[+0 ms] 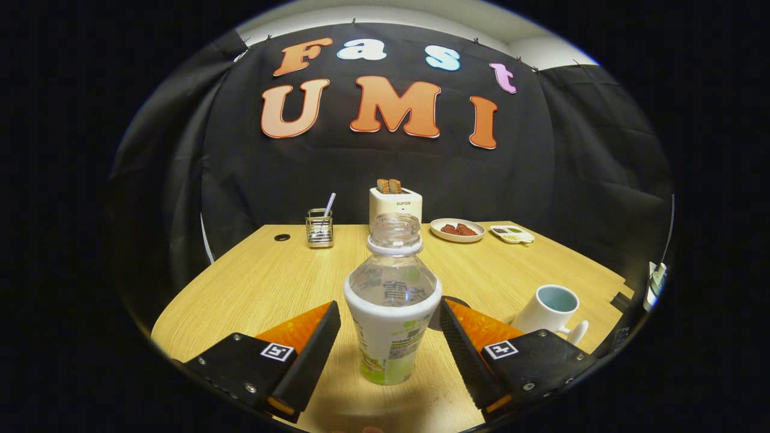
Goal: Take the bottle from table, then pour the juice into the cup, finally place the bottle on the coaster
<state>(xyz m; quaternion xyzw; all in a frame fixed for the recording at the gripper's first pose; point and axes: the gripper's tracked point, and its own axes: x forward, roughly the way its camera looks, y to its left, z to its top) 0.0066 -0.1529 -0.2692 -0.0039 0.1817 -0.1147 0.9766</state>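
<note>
A clear, uncapped bottle [391, 300] with a white and green label stands upright on the wooden table [258, 282]. My gripper [390, 322] is open, one finger on each side of the bottle's body with a small gap to each. A white cup [550, 310] with a pale blue inside sits to the right, just beyond the right finger. A dark round coaster [454, 304] lies behind the bottle, mostly hidden by the bottle and the right finger.
At the table's far edge stand a metal holder [319, 227] with a straw, a white toaster [395, 203] with two slices, a plate [457, 230] of brown pieces and a small tray [511, 234]. A dark hole [282, 237] marks the far left.
</note>
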